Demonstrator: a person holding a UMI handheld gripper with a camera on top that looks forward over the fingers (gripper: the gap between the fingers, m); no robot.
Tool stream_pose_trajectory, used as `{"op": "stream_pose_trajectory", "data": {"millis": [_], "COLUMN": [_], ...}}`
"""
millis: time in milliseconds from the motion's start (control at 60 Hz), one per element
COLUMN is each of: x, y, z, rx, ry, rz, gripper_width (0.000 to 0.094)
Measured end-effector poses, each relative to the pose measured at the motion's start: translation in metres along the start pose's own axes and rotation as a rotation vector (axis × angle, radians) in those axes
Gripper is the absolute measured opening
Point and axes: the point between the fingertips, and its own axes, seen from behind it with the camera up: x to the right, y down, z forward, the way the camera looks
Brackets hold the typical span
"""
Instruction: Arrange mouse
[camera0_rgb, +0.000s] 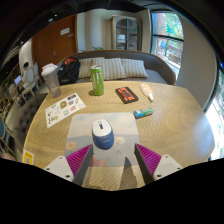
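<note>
Mouse, white with a blue-grey top, lies on a pale grey mouse pad on the wooden table, just ahead of the gripper and roughly centred between its fingers, a little to the left of midway. The gripper is held low over the near edge of the table, pointing forward and level toward the far side, its two fingers spread wide with the purple pads facing inward; nothing is held, and the mouse rests on its own support, not touched by either finger. Farther off, a green can stands upright near the middle of the table, with a printed sheet to its left, a dark box and a pale object to its right, and a small teal item nearer on the right. A sofa stands beyond the far edge.
</note>
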Motion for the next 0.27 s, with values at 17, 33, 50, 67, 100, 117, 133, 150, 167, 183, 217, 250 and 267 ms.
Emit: {"op": "stream_pose_trajectory", "data": {"millis": [17,33,50,67,100,117,133,150,167,183,217,250,267], "x": [0.004,0.01,0.017,0.024,0.038,0.047,0.054,0.065,0.074,0.082,0.099,0.112,0.121], "y": [0.004,0.008,0.011,0.015,0.025,0.032,0.037,0.046,0.054,0.062,0.075,0.083,0.09], "z": [-0.008,-0.015,-0.022,-0.028,-0.041,-0.047,-0.052,-0.058,-0.063,-0.067,-0.075,-0.084,-0.084], "rx": [-0.001,0.0,0.004,0.009,0.003,-0.009,-0.031,-0.046,-0.061,-0.072,-0.085,-0.098,-0.105], "ry": [0.002,0.007,0.014,0.022,0.039,0.05,0.064,0.074,0.084,0.092,0.102,0.111,0.113], "rz": [0.006,0.01,0.014,0.017,0.019,0.021,0.022,0.027,0.034,0.04,0.051,0.062,0.069], "gripper_width": [0.085,0.0849,0.0851,0.085,0.085,0.0849,0.0848,0.0848,0.085,0.0852,0.0855,0.0853,0.085]}}
